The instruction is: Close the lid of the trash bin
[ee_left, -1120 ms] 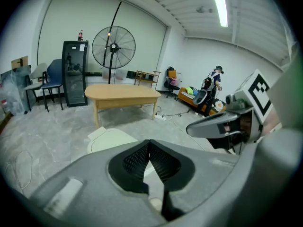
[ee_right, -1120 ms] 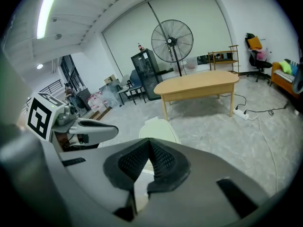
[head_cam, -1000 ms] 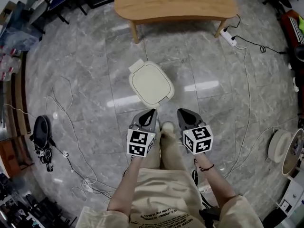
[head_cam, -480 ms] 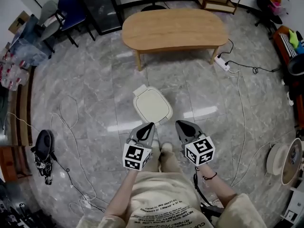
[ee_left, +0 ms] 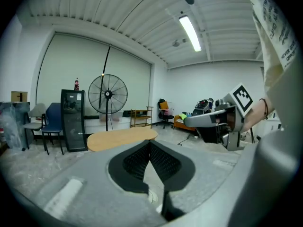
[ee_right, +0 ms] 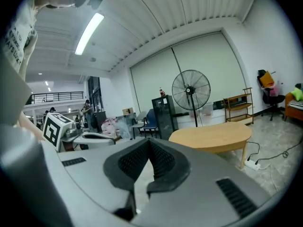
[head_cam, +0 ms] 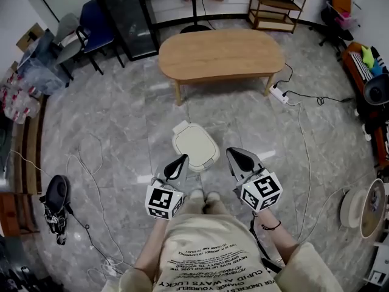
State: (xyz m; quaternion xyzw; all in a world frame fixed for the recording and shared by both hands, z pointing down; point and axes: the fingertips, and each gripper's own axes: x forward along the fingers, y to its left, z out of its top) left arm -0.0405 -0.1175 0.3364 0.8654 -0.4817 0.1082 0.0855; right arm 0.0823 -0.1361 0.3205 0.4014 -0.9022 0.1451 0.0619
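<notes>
- The left gripper [head_cam: 180, 159] is held fully closed, nothing gripped.
- The right gripper [head_cam: 234, 153] appears closed likewise, empty.
- The trash bin [head_cam: 194, 146] is touched by neither.

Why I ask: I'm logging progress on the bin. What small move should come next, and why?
Probably no further move: in the head view the trash bin lid looks flat and shut. The left gripper and right gripper are held clear of it, jaws together, nothing between them. I'd simply stop here.
</notes>
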